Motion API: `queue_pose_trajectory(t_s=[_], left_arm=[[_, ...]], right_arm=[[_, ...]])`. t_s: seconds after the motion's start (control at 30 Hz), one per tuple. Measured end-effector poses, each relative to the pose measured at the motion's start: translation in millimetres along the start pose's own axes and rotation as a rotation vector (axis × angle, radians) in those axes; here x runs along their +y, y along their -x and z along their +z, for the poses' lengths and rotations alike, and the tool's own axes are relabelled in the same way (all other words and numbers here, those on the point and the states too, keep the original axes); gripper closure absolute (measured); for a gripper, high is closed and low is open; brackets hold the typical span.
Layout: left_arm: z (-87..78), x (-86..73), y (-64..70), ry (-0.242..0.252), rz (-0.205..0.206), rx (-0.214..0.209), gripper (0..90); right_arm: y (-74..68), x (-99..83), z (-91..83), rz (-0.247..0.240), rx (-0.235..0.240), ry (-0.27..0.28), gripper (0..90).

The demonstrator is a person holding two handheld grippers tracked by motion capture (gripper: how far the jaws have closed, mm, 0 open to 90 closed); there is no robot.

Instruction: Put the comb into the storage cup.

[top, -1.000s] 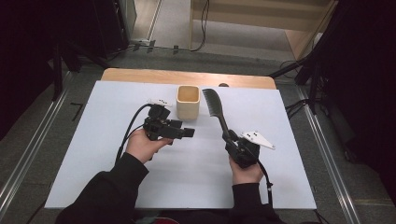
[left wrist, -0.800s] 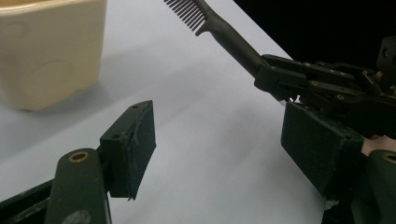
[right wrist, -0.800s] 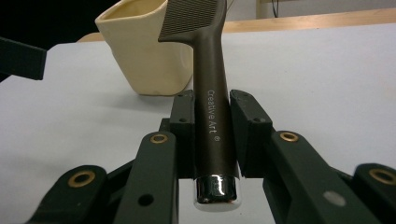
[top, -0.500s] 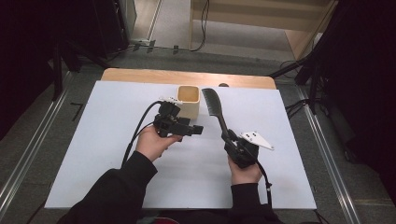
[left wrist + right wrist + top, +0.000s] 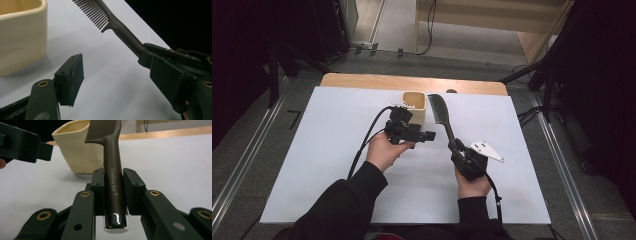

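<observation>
High view looks down over the table (image 5: pixel 337 150) — both gripper views sit close, sharing the comb (image 5: pixel 100 15) and cup (image 5: pixel 75 147).

- The cup (image 5: pixel 414 106) stands at the table's (image 5: pixel 322 150) far middle.
- The comb (image 5: pixel 442 117) lies just right of it.
- The left gripper (image 5: pixel 430 136) sits before the cup, the right gripper (image 5: pixel 458 148) right of that.
</observation>
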State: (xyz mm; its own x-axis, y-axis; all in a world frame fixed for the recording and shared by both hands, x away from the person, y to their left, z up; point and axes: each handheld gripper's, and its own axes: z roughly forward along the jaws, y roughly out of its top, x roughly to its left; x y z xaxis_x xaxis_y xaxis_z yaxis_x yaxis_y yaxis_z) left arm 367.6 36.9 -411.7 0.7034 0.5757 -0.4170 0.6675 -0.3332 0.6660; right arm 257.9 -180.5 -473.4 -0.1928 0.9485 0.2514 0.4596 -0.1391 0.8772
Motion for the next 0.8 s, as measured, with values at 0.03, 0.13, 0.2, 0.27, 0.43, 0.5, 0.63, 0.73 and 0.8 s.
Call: queue_pose_trajectory(t_s=[0.03, 0.13, 0.2, 0.27, 0.43, 0.5, 0.63, 0.73, 0.8], left_arm=[[1.5, 0.6, 0.0, 0.004, -0.006, -0.003, 28.0], [5.8, 2.4, 2.5, 0.004, -0.007, 0.0, 28.1], [8.7, 3.6, 3.9, 0.005, -0.011, -0.002, 28.1], [11.0, 4.5, 4.9, 0.003, -0.015, -0.002, 28.1], [16.2, 8.1, 8.9, 0.004, -0.014, -0.004, 28.0], [18.4, 9.4, 10.7, 0.005, -0.011, -0.002, 28.1], [24.6, 10.7, 14.4, 0.013, -0.015, -0.001, 28.1], [28.9, 12.2, 16.1, 0.014, -0.016, -0.001, 28.1], [31.5, 13.4, 17.8, 0.011, -0.018, -0.003, 28.1]], right_arm=[[-0.2, -0.4, 0.4, 0.002, 0.0, 0.0, 70.3], [-0.7, -1.5, 1.2, 0.004, -0.004, 0.0, 70.3], [-1.5, -2.0, 1.8, 0.008, -0.003, 0.001, 70.3], [-1.9, -2.1, 2.2, 0.009, -0.001, 0.003, 70.3], [-2.1, -1.9, 2.1, 0.025, 0.003, 0.006, 70.3], [-2.2, -1.5, 1.8, 0.027, -0.001, 0.014, 70.3], [-2.5, -1.6, 1.8, 0.016, -0.015, 0.021, 70.2], [-1.4, -1.1, 0.8, 0.017, -0.019, 0.022, 70.2], [-0.8, -0.8, 0.5, 0.015, -0.02, 0.024, 70.2]])
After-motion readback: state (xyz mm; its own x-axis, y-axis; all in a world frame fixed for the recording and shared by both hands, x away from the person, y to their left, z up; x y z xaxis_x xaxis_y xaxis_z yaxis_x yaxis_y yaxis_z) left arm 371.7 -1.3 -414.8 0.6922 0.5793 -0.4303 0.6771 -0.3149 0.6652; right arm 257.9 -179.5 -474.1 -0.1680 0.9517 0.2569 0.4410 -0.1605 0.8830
